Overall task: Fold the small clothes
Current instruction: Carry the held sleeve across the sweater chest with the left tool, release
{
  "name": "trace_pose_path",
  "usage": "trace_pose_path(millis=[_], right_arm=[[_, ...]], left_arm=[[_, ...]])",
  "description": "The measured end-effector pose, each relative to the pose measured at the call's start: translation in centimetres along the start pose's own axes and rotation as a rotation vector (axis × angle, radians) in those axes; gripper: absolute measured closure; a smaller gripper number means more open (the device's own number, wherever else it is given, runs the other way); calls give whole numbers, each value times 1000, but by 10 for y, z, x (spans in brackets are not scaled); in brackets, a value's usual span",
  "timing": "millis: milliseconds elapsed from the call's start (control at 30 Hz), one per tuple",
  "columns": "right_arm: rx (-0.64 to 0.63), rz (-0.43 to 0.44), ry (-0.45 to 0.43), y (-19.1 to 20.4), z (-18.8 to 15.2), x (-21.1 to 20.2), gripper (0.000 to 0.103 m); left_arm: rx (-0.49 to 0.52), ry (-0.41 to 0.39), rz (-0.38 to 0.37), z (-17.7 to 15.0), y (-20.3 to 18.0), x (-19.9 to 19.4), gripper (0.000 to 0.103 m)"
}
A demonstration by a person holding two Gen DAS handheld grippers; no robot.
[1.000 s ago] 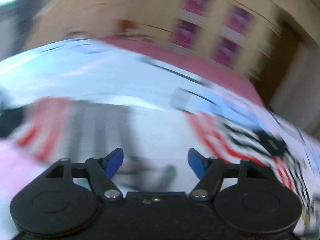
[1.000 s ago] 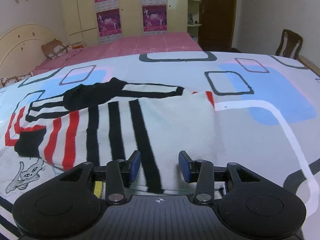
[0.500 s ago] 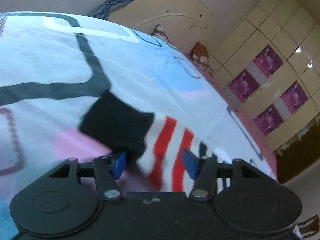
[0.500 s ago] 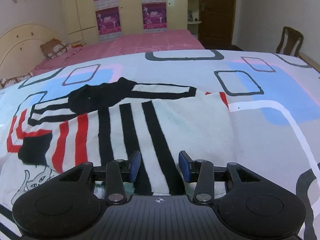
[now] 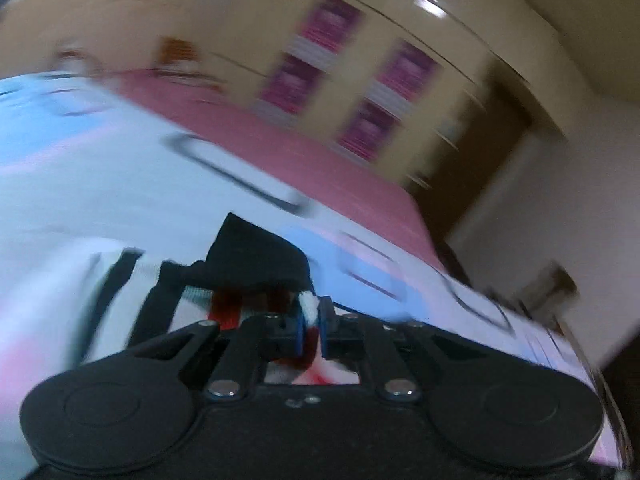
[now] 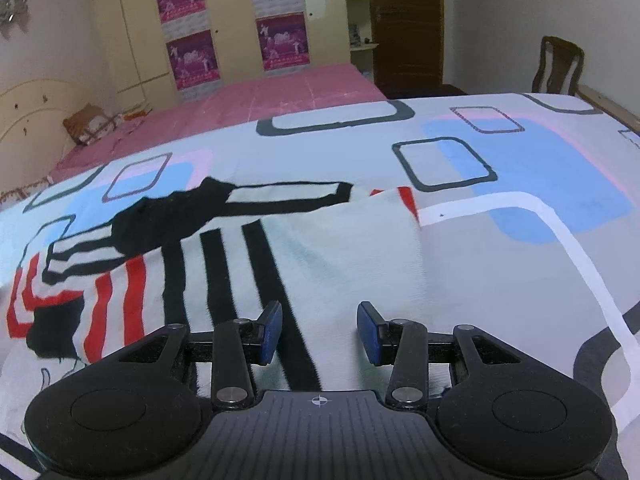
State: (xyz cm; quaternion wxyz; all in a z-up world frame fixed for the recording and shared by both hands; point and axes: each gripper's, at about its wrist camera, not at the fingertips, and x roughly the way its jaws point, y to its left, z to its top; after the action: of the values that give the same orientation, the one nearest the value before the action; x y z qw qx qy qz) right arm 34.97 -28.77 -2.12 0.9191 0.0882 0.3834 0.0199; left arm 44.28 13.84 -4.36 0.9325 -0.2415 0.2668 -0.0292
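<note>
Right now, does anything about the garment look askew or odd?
Nothing damaged. The striped sweater lies rumpled, a black-cuffed sleeve slanting across its top. The left gripper is shut on a bunched edge; the right gripper is open over the hem.

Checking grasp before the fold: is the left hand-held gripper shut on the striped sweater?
Shut on it: left hand-held gripper has its blue pads pinching white-and-red fabric of the striped sweater.

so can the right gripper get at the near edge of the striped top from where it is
Probably yes: the right gripper hangs open just over the striped top, whose near hem runs between its fingers, with nothing over it there.
</note>
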Motion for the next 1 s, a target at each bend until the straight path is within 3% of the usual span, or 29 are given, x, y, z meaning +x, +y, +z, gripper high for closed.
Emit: trace_pose_path(millis=[167,267,400,533,567,700,767,833,1000], right_arm=[[38,8,-23,-16,5,-10,61],[62,9,-34,-28,6,-17,61],[86,14,-39,-46,5,-27,61],[109,33,-33,-60,2,-33,61],[113,38,-31,-62,2,-34,61],[138,70,-27,-64,1,-35,61],[144,89,-27,-61,2,-34,61],[144,114,-29,-55,3,-33,61],[128,172,-19,-33,8,-26,61]], left_arm=[[215,106,-111,-36,-99,41,96],[320,171,-152,-60,-135,61,96],[385,244,-172,-92,-161,79,96],[403,305,-173,-111,-166,93,94],[404,315,-179,-112,-165,95,85],[451,359,-241,-126,-174,88,67],[471,348,-292,-129,-177,78,45],[470,320,-293,-129,-174,67,42],[399,241,-178,-110,-129,21,47]])
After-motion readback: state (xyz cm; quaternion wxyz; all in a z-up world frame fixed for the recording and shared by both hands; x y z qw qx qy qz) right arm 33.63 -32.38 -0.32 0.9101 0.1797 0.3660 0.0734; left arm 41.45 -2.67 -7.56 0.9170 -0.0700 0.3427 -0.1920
